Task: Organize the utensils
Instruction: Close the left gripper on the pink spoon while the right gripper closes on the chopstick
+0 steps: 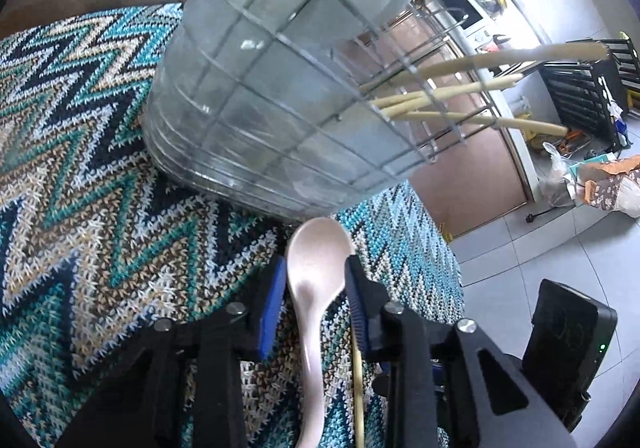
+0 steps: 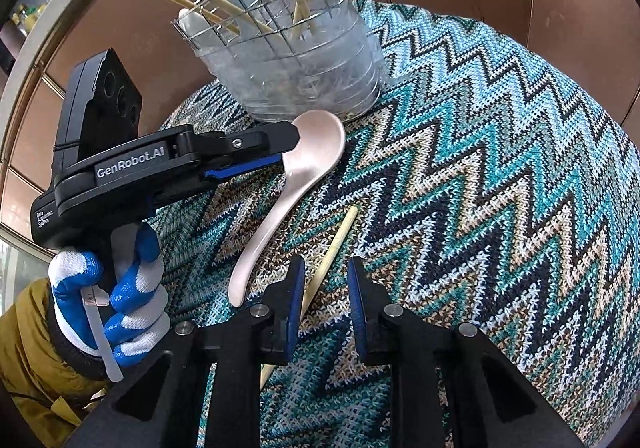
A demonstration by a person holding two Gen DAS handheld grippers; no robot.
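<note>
A pale pink soup spoon (image 1: 316,284) lies on the zigzag knit cloth (image 1: 80,167), its bowl toward the clear utensil holder (image 1: 256,119). My left gripper (image 1: 316,280) is open, its blue pads on either side of the spoon's bowl. In the right wrist view the left gripper (image 2: 280,155) reaches the spoon (image 2: 308,163) from the left. A single chopstick (image 2: 328,256) lies on the cloth beside the spoon's handle. My right gripper (image 2: 326,288) is open just above the chopstick's near part. The holder (image 2: 288,59) carries several chopsticks and white spoons.
The cloth (image 2: 500,167) covers a round table. A brown wall and door stand behind the table. A tiled floor (image 1: 540,268) with bags and a black rack lies past the table's edge on the left gripper's right.
</note>
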